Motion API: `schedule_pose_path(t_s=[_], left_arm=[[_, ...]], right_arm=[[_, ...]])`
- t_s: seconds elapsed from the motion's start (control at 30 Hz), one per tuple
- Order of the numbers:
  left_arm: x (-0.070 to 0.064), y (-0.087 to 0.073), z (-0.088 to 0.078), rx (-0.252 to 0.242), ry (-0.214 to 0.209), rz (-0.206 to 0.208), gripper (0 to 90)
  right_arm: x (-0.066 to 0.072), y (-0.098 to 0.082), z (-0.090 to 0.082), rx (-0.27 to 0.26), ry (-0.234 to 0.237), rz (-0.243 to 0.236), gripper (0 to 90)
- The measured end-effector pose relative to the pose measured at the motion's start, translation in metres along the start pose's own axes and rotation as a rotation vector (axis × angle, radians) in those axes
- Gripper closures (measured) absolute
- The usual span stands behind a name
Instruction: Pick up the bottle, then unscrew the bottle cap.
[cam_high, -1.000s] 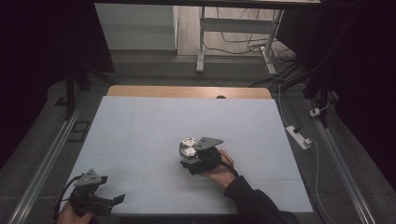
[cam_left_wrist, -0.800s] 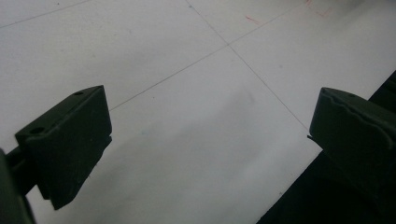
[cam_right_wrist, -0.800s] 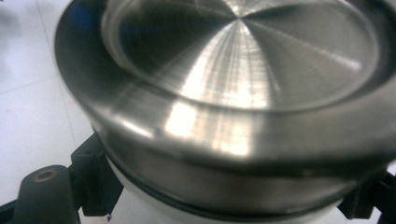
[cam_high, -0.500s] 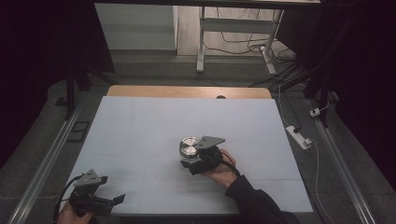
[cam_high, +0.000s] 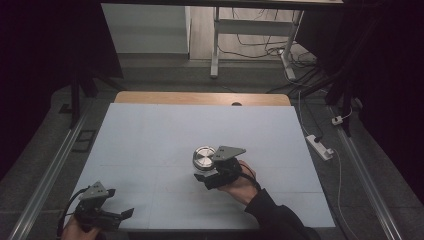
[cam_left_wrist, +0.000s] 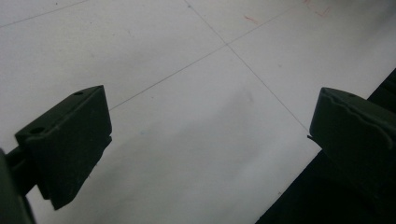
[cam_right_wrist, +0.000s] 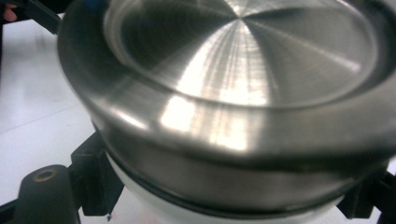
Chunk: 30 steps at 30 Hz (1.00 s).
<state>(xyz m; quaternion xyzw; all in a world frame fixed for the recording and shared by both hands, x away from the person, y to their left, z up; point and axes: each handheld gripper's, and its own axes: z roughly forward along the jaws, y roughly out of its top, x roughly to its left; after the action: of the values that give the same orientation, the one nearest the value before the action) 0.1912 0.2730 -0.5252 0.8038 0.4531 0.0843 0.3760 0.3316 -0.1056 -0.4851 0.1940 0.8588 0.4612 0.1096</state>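
Note:
A round container with a brushed steel lid (cam_high: 203, 158) stands near the middle of the white table sheet (cam_high: 150, 135). My right gripper (cam_high: 202, 173) reaches it from the near right, and a hand holds the gripper. In the right gripper view the steel lid (cam_right_wrist: 243, 93) looms close, and the black jaws press the white body below it from both sides. My left gripper (cam_high: 119, 202) rests at the near left corner, held in a hand. The left gripper (cam_left_wrist: 210, 140) stands open over bare sheet with nothing between its jaws.
A strip of wooden tabletop (cam_high: 200, 98) shows along the far edge of the sheet. Metal rails (cam_high: 47, 175) run along both sides of the table. A white power strip (cam_high: 319, 146) and cables lie on the floor at the right. Table legs (cam_high: 215, 45) stand beyond.

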Motion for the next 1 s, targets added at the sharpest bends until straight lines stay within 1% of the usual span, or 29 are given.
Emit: schedule_pose_path(t_s=[0.1,0.3,0.4,0.57,0.7,0.77,0.9,1.0], left_arm=[[0.000,0.000,0.000,0.000,-0.002,-0.001,0.0],[0.001,0.000,0.000,-0.001,-0.006,-0.003,0.0],[0.001,0.000,0.000,-0.001,-0.007,-0.004,0.0],[0.001,0.000,0.000,-0.002,-0.009,-0.004,0.0],[-0.001,0.000,0.000,0.003,-0.008,0.006,0.0],[0.000,0.001,0.001,0.004,-0.010,0.005,0.0],[0.002,0.001,0.000,-0.003,-0.029,-0.010,0.0],[0.001,0.002,0.000,-0.016,-0.046,-0.007,0.0]], right_arm=[[0.003,0.002,-0.005,-0.001,0.006,0.009,14.9],[0.011,0.006,-0.012,0.006,0.013,0.000,14.9],[0.016,0.007,-0.014,0.005,0.026,-0.001,14.9],[0.021,0.008,-0.014,0.013,0.033,-0.010,14.9],[0.022,0.007,-0.014,0.016,0.037,-0.010,14.9],[0.022,0.007,-0.014,0.017,0.037,-0.011,14.9],[0.021,0.007,-0.015,0.013,0.036,-0.015,14.9],[0.021,0.007,-0.015,0.012,0.034,-0.015,14.9]])
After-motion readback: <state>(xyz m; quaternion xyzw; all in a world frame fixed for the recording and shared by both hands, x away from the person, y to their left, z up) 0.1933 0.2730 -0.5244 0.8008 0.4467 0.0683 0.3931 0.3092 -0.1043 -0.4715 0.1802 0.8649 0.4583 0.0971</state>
